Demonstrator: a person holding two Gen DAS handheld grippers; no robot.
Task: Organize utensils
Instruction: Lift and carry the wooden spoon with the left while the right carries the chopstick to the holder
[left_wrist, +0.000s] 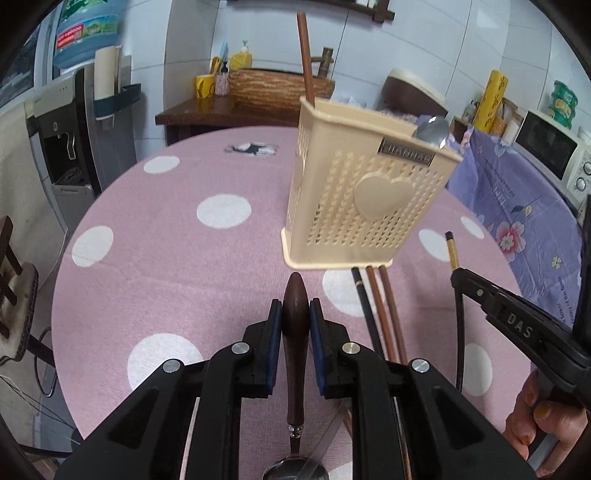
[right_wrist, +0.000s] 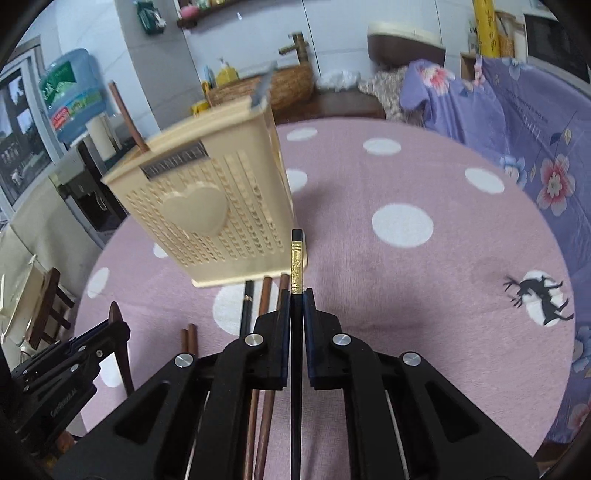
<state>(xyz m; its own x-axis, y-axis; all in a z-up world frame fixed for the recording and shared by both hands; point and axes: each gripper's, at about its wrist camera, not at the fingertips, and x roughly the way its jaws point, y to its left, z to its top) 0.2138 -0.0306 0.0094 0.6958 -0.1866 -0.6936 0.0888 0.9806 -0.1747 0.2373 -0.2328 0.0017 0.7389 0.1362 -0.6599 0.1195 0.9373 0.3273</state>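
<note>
A cream perforated utensil holder (left_wrist: 365, 192) with a heart on its front stands on the pink dotted tablecloth; a brown chopstick (left_wrist: 306, 59) and a metal spoon (left_wrist: 432, 131) stick out of it. My left gripper (left_wrist: 296, 314) is shut on the brown handle of a spoon (left_wrist: 295, 354), its metal bowl toward the camera. My right gripper (right_wrist: 294, 295) is shut on a black chopstick with a gold band (right_wrist: 296, 258), just right of the holder (right_wrist: 207, 210). Three chopsticks (left_wrist: 380, 306) lie on the cloth before the holder.
The round table (left_wrist: 166, 229) drops off at the left, where a wooden chair (left_wrist: 14, 295) and a water dispenser (left_wrist: 70, 122) stand. A floral purple cloth (right_wrist: 535, 155) covers furniture to the right, with a microwave (left_wrist: 550, 147) behind. A hand (left_wrist: 543, 421) holds the right gripper.
</note>
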